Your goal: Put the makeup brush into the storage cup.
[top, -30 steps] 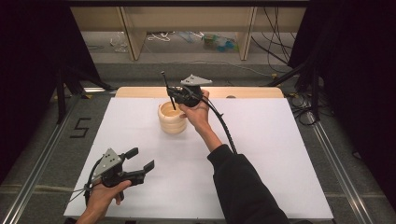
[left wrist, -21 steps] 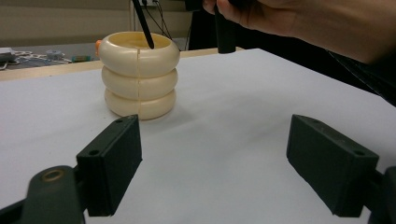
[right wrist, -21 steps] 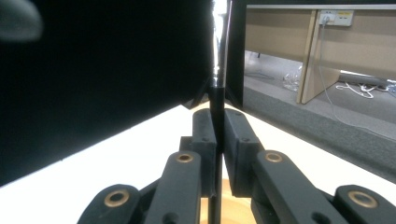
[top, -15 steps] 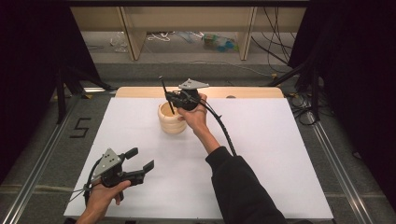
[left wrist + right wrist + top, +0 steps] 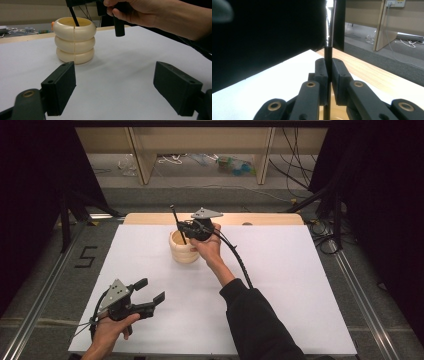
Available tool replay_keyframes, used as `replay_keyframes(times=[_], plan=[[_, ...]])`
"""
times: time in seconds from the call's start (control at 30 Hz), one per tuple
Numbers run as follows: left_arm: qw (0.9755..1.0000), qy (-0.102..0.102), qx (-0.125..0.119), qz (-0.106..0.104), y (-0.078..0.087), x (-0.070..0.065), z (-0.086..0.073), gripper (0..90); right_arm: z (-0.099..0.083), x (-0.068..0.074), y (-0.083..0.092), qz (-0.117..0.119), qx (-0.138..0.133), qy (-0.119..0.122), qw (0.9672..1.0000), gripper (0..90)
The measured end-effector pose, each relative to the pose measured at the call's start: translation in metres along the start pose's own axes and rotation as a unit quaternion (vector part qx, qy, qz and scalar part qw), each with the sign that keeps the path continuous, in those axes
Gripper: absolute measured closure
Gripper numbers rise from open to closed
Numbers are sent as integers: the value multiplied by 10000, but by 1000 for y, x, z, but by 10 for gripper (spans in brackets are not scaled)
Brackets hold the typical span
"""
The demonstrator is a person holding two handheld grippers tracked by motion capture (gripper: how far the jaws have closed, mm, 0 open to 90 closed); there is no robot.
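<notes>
White table cover [image 5: 280,285] bears a cream ringed pot [image 5: 183,249].

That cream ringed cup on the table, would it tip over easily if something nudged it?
Probably not easily: the cup looks squat, with a broad base flat on the white sheet. Its rounded rings look smooth, so it might slide. The thin rod leaning inside could lever its rim.

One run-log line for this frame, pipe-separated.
right gripper: shut on black rod, lower end in cream ribbed holder | left gripper: open, empty, apart from holder
</notes>
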State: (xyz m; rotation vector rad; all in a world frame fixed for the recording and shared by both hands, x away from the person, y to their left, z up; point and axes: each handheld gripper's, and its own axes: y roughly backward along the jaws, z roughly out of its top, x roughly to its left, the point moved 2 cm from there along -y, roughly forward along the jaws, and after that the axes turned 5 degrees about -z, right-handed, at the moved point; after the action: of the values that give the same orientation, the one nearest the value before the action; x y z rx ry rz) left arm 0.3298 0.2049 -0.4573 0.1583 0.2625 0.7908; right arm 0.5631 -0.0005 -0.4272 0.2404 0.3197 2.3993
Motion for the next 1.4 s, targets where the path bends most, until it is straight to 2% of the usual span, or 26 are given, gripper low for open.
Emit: replay_keyframes(times=[0.33,0.47,0.53,0.57,0.63,0.67,0.7,0.73,0.8,0.93,1.0,1.03,1.1,1.13,1.17,1.2,1.37,1.4], plan=[[10000,-10,3,-3,0,0,0,180,-7,0,-2,-9,111,-17,9999,840],[10000,-5,1,1,0,0,0,180,-10,-1,-2,5,208,-12,9998,840],[10000,-1,-2,2,0,0,0,180,-12,-1,-2,-63,293,-4,9996,834],[10000,-2,-6,1,0,0,0,180,-13,-2,-2,-55,329,-33,9994,797],[10000,-2,-1,7,0,0,0,180,-13,-2,-1,-187,400,-144,9989,725],[10000,-4,1,7,0,0,0,180,-12,-3,-1,-249,332,-91,9991,709],[10000,-3,1,7,0,0,0,180,-9,-2,2,-292,316,-121,9990,630],[10000,-3,1,9,0,0,0,180,-9,-2,2,-292,316,-121,9990,630],[10000,-5,1,12,0,0,0,180,-4,-1,6,-367,292,-103,9988,540],[10000,3,-2,7,0,0,0,180,6,3,17,-421,273,-17,9987,432],[10000,1,-2,10,0,1,0,180,11,4,23,-422,229,74,9988,404],[10000,22,-3,25,0,0,0,180,14,6,32,-460,229,255,9984,374],[10000,25,0,33,0,1,0,180,16,7,36,-435,206,320,9983,365],[9999,-140,-30,53,0,3,1,180,17,8,41,-406,224,363,9983,353],[10000,-20,-15,15,0,1,0,180,18,10,51,-341,225,380,9984,320],[10000,-20,-15,15,0,1,0,180,18,10,51,-341,225,380,9984,320],[10000,4,10,42,0,1,0,180,16,13,79,-248,236,490,9982,288],[10000,-3,0,43,0,2,0,180,15,14,85,-178,261,421,9986,288]])
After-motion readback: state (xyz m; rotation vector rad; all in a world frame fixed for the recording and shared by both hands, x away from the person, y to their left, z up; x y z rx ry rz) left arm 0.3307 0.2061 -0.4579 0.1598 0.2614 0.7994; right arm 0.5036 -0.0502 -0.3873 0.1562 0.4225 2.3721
